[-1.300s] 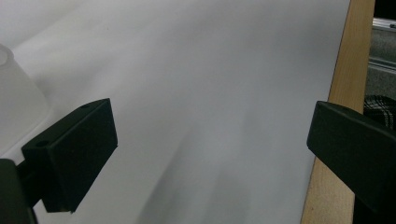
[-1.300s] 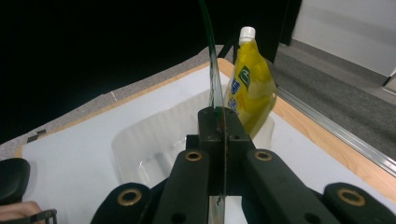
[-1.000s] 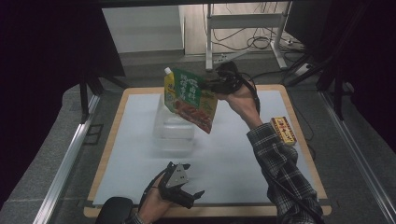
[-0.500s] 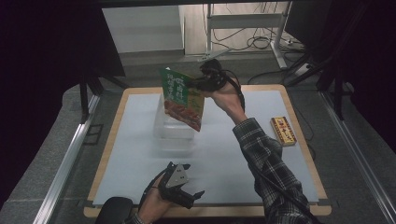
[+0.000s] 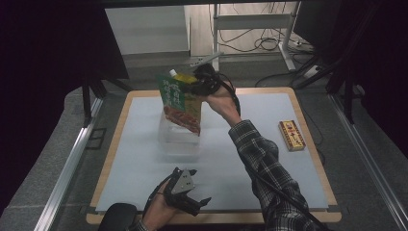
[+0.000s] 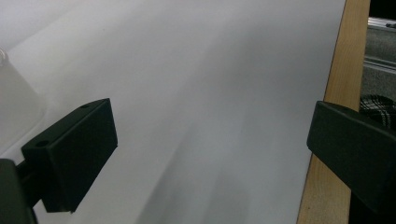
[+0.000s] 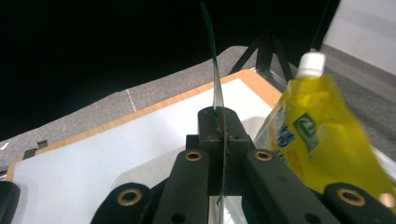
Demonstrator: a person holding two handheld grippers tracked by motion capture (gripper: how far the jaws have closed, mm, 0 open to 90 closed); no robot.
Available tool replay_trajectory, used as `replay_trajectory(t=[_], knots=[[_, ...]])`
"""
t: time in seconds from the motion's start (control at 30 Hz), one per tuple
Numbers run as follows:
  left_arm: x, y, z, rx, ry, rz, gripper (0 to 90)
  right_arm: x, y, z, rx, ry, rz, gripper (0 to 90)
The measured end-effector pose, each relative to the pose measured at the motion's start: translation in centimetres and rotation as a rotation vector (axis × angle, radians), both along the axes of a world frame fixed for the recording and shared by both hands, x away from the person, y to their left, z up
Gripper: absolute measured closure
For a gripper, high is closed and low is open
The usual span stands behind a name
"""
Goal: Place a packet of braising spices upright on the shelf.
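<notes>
Green-and-yellow pouch: hangs above the clear container, toward the far edge of the bench
Right hand-held gripper: jaws pressed together on the pouch's thin side seam, white cap uppermost
Left hand-held gripper: jaws spread wide with nothing between them, low at the bench's near edge
Small box: lies near the right edge, well apart from the container

Wooden-edged table topped with a pale grey mat. On the mat, a clear plastic container near the middle; well apart, by the right edge, a small yellow-and-red box.
</notes>
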State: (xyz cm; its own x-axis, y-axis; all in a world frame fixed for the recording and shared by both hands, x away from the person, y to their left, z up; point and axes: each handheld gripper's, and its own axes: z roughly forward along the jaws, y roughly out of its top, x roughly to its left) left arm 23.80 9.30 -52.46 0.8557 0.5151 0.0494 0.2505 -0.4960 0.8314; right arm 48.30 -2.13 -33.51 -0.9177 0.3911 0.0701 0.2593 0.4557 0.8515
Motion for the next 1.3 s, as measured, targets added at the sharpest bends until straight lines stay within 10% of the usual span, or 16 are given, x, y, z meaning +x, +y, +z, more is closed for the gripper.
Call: replay_trajectory(t=[0.73, 1.3], knots=[[0.0, 0.0, 0.0, 0.016, -0.003, -0.003, 1.4, 1.3, 0.1, -3.1, 0.002, 0.018, -0.052, 86.1], [-0.1, -0.2, -0.1, 0.022, -0.005, -0.008, 1.5, 0.0, -1.8, -2.6, -0.066, -0.06, -0.081, 43.7]])
